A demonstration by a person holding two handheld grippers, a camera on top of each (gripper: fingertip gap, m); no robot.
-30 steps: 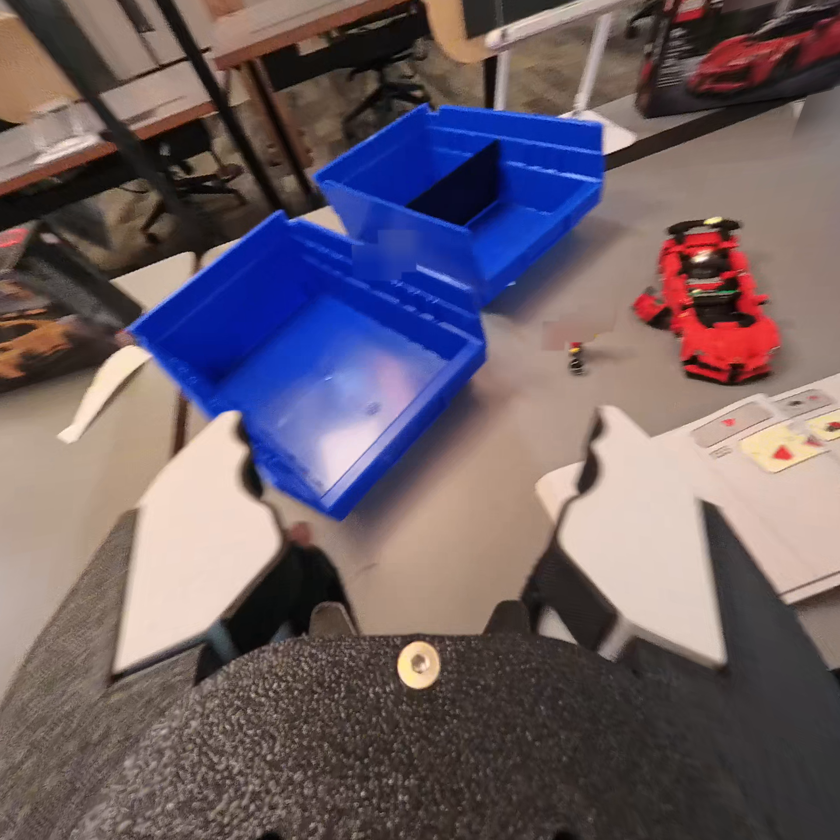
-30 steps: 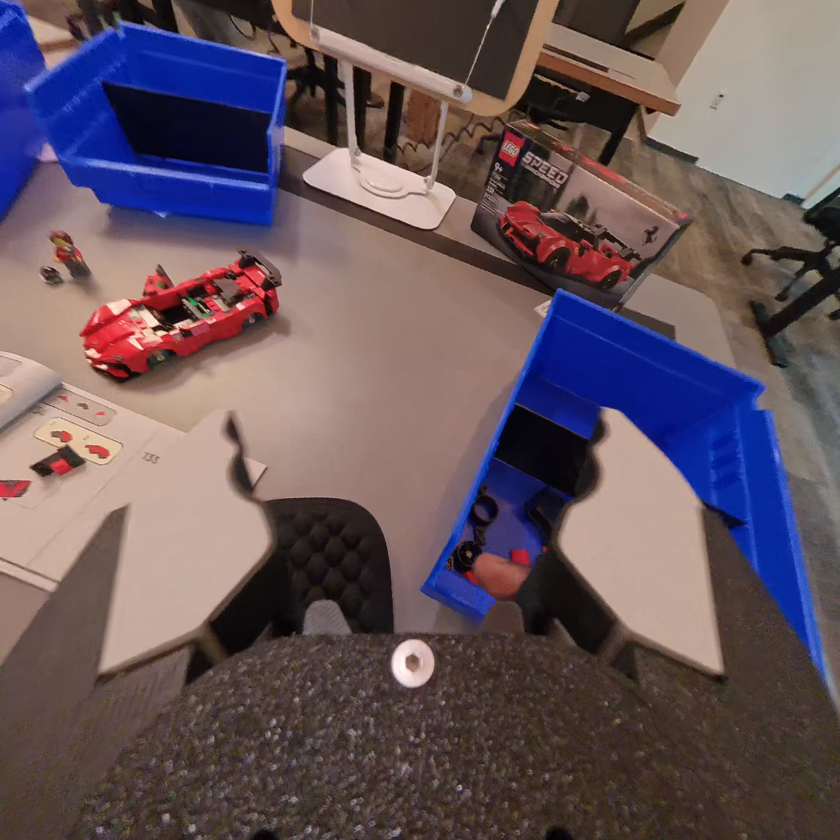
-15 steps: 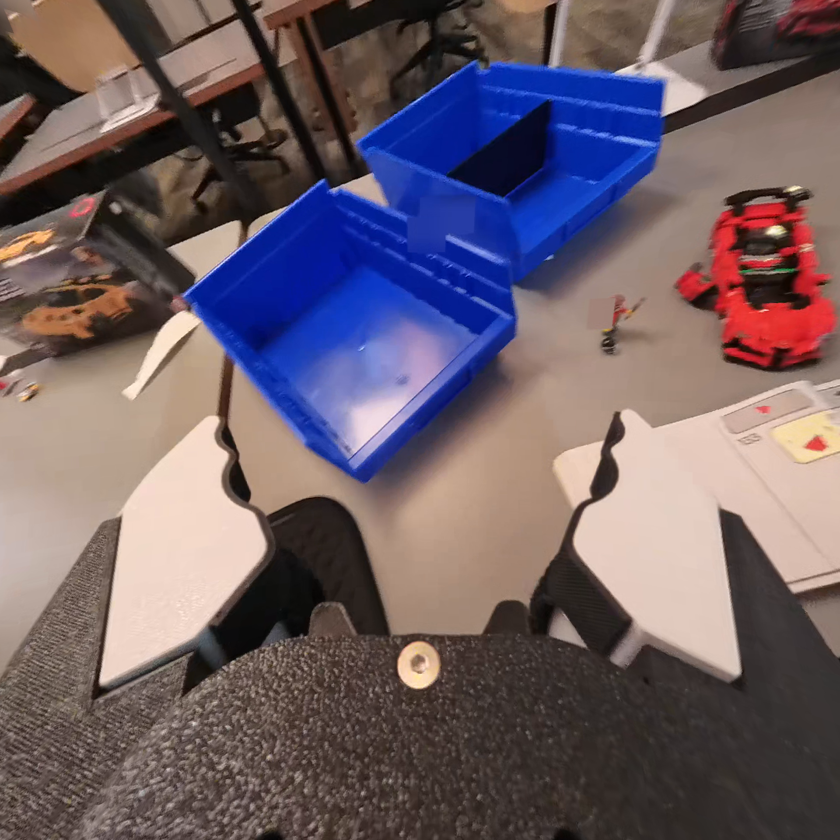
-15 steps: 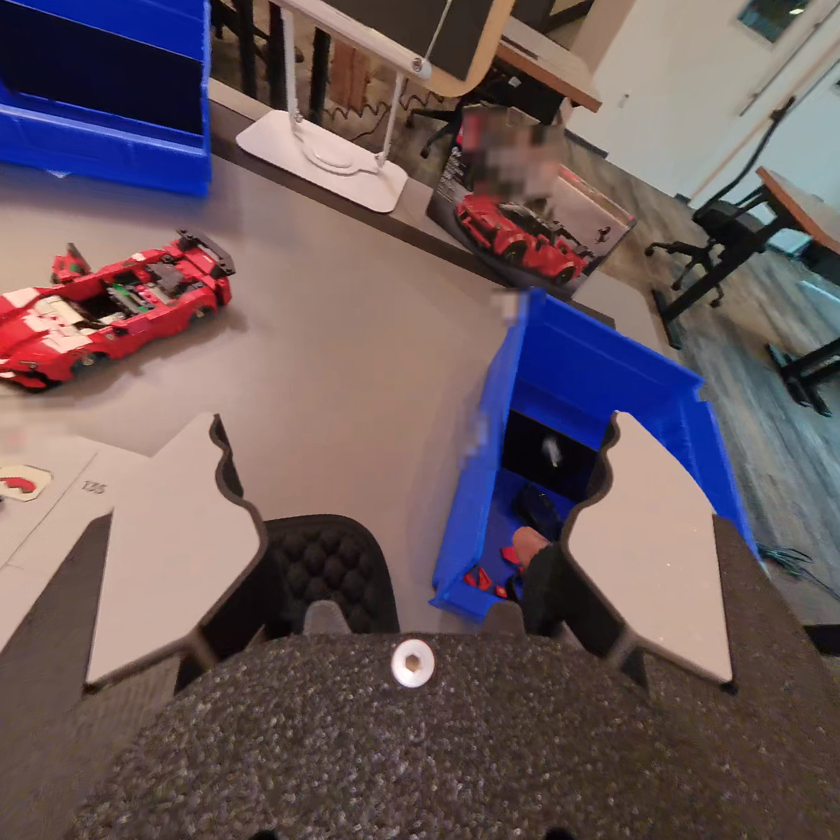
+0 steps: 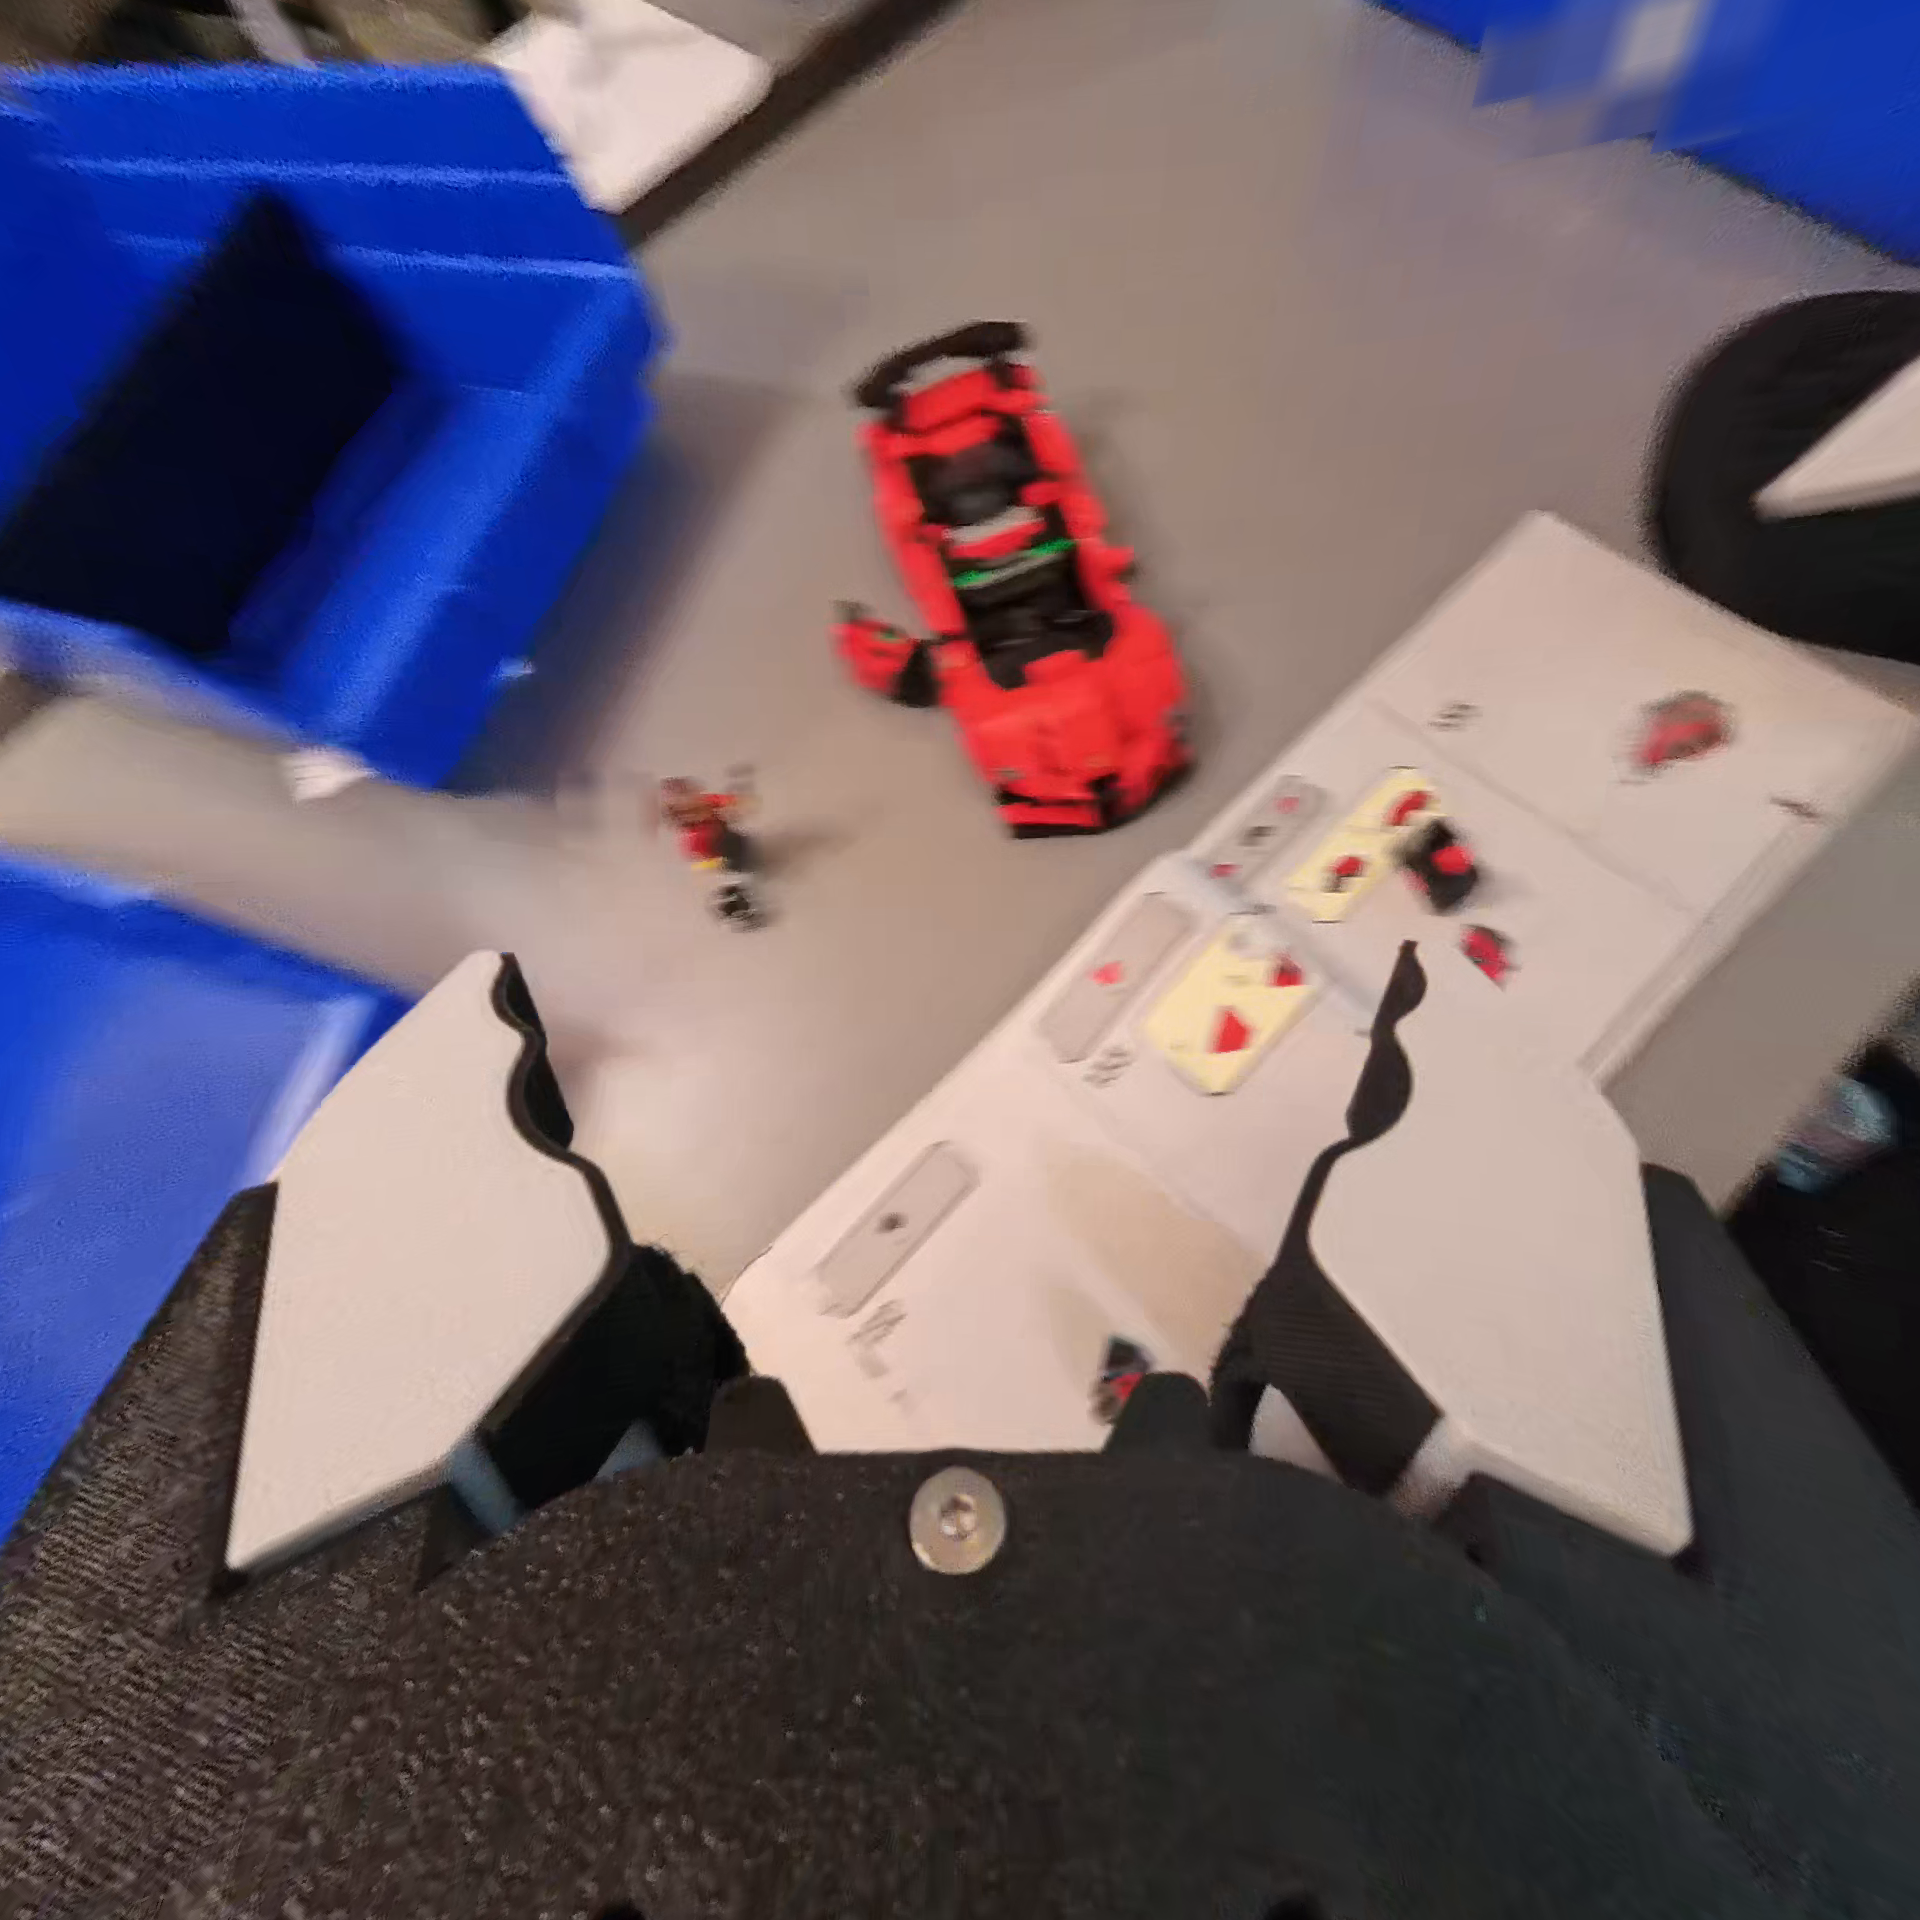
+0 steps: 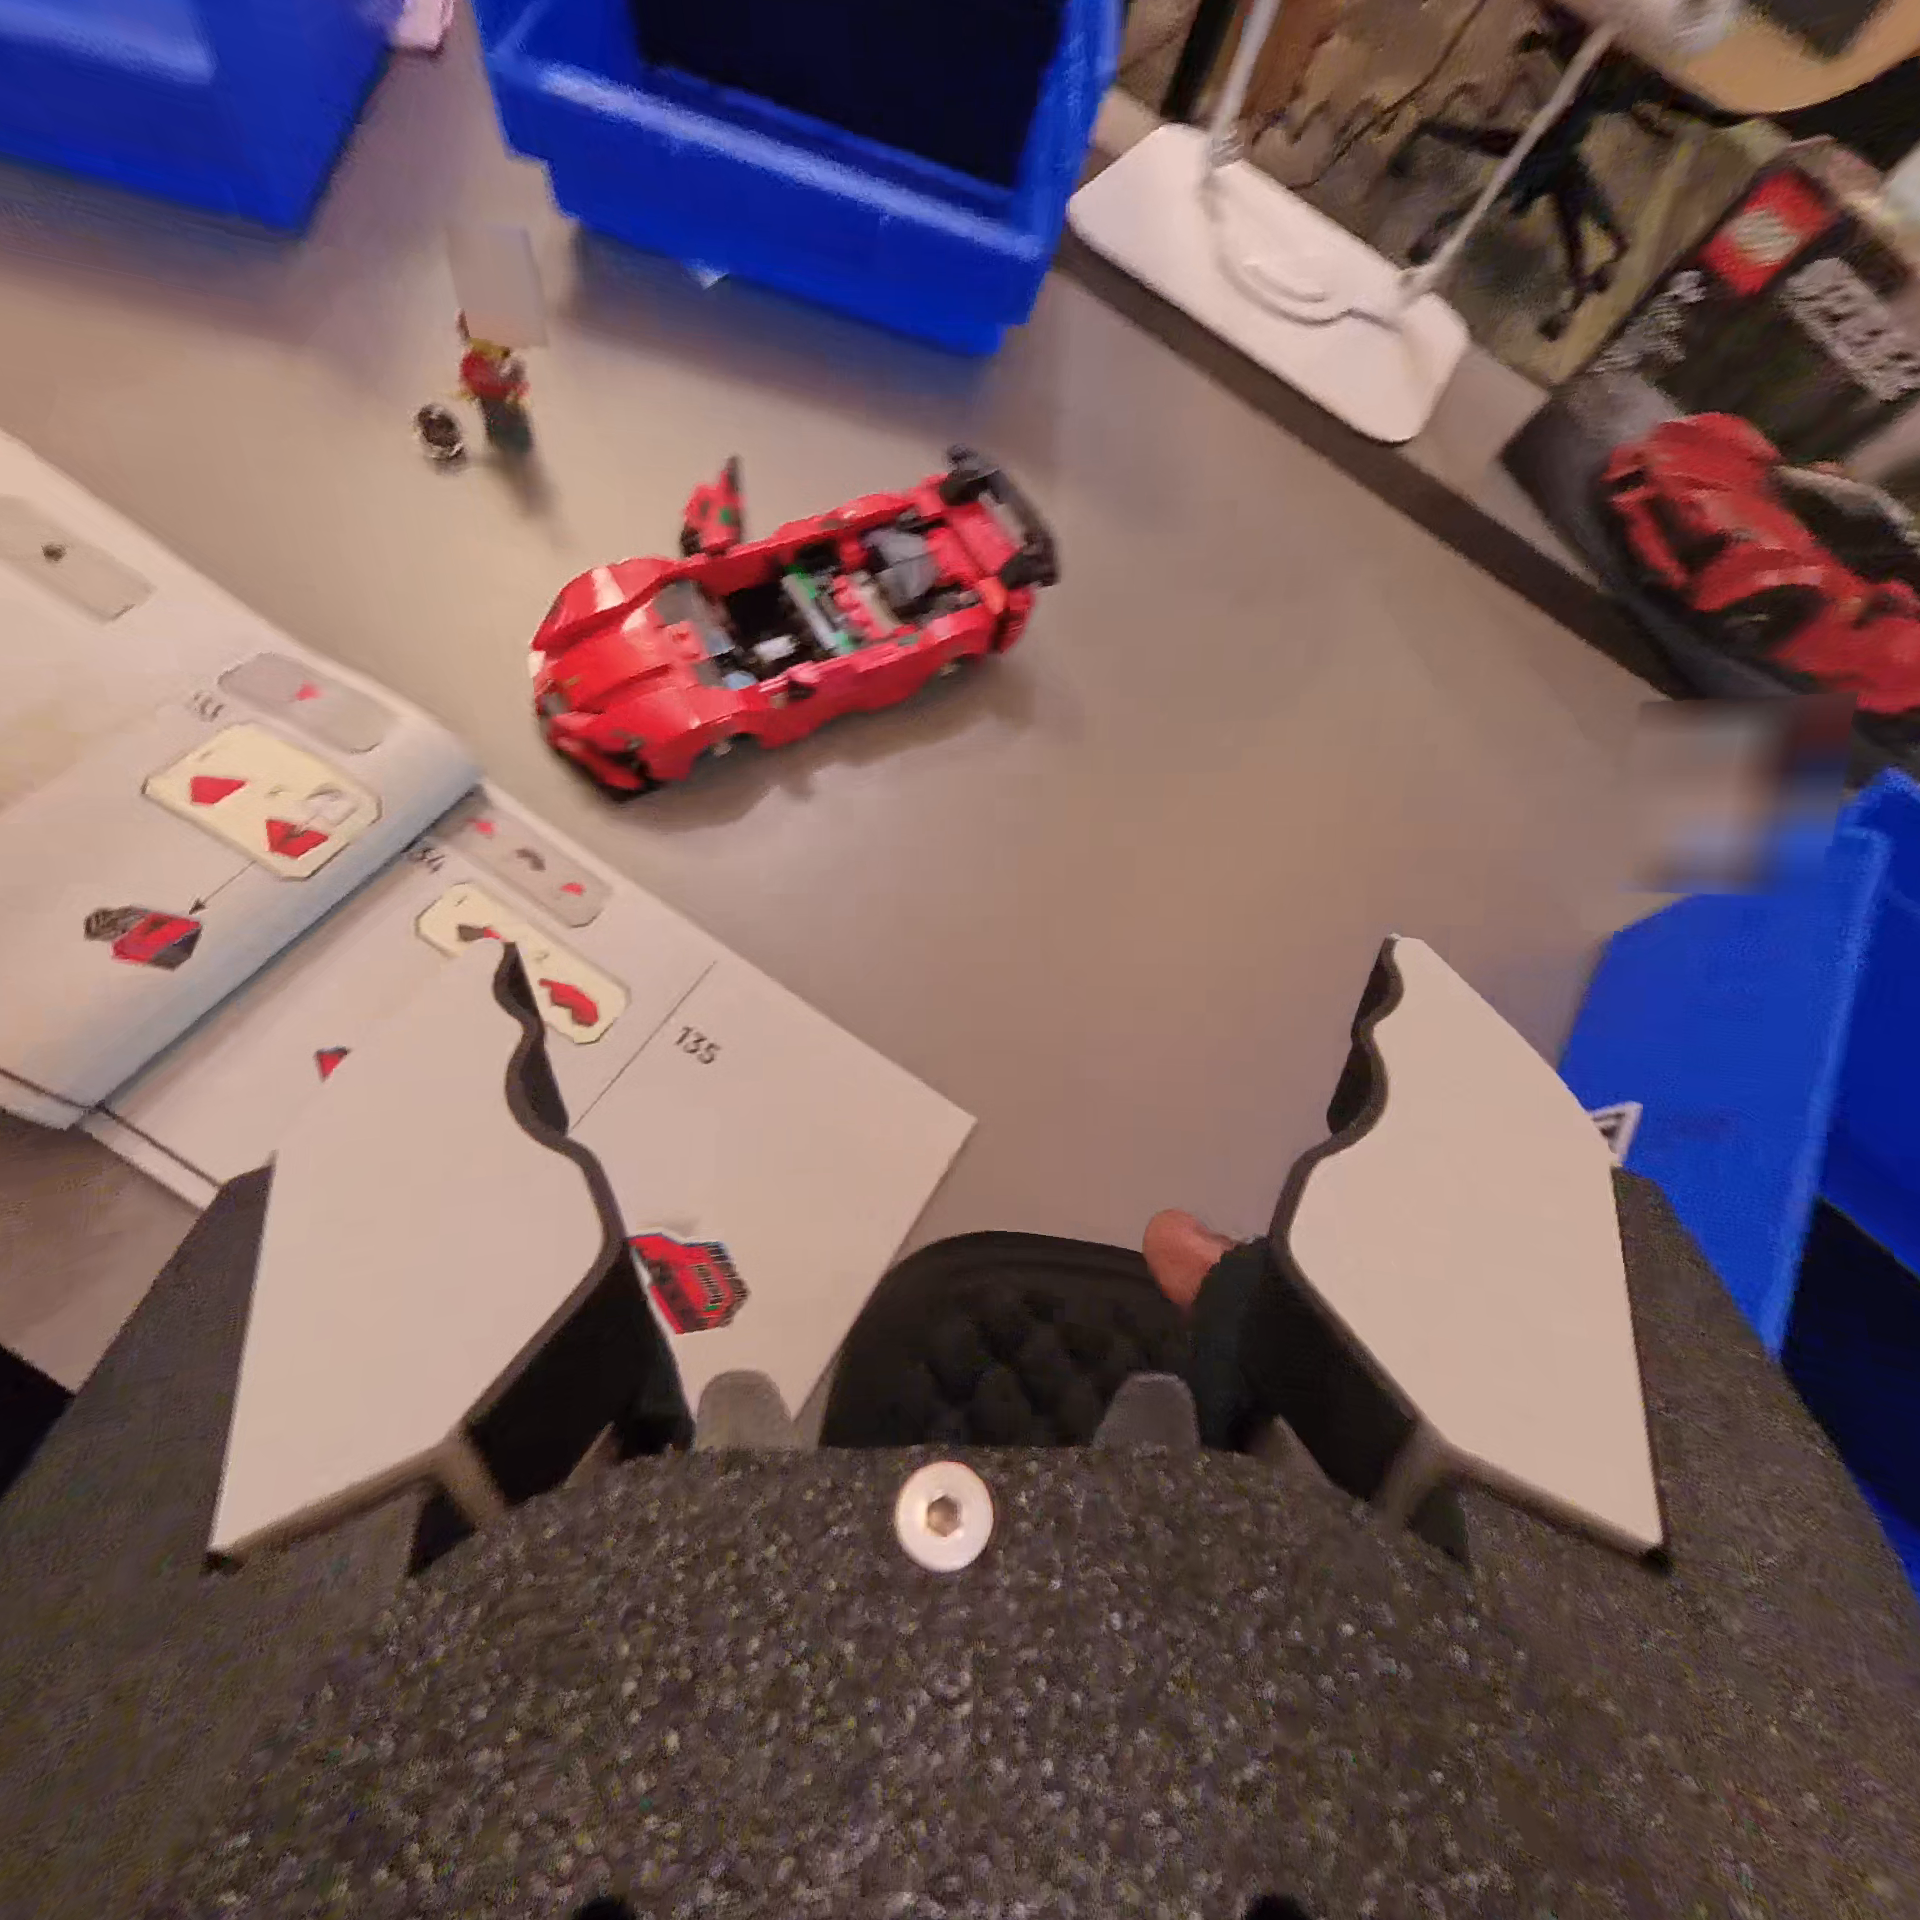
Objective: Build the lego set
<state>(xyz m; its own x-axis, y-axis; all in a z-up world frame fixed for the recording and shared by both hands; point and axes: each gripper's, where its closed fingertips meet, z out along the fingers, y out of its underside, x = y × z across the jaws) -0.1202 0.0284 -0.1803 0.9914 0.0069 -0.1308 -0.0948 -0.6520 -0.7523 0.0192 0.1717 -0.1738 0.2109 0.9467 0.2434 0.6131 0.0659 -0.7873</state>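
Note:
A partly built red lego car [image 5: 1013, 582] stands on the grey table, also in the right wrist view [image 6: 779, 623]. A small minifigure [image 5: 712, 831] stands to its left, also in the right wrist view [image 6: 494, 379]. An open instruction booklet [image 5: 1351, 987] lies in front of the car, with a small red and black piece [image 5: 1439, 862] on it; the booklet also shows in the right wrist view [image 6: 312, 831]. My left gripper [image 5: 956, 966] is open and empty above the booklet. My right gripper [image 6: 945, 956] is open and empty above the table, short of the car.
Blue bins stand at the left [image 5: 260, 416] and back [image 6: 810, 135], another at the right [image 6: 1766, 1039]. A white lamp base [image 6: 1278, 270] and the set's box [image 6: 1766, 520] stand behind the car. The other gripper [image 5: 1808, 468] shows at the right. The partly built red lego car [image 5: 1013, 582] is about 20 centimetres from both grippers' fingertips. Seen from the right wrist view [image 6: 802, 616] as well.
Both grippers have swung towards the middle of the table: the left away from the empty blue bins to the booklet and car, the right away from the parts bin to the car. Both stay open.

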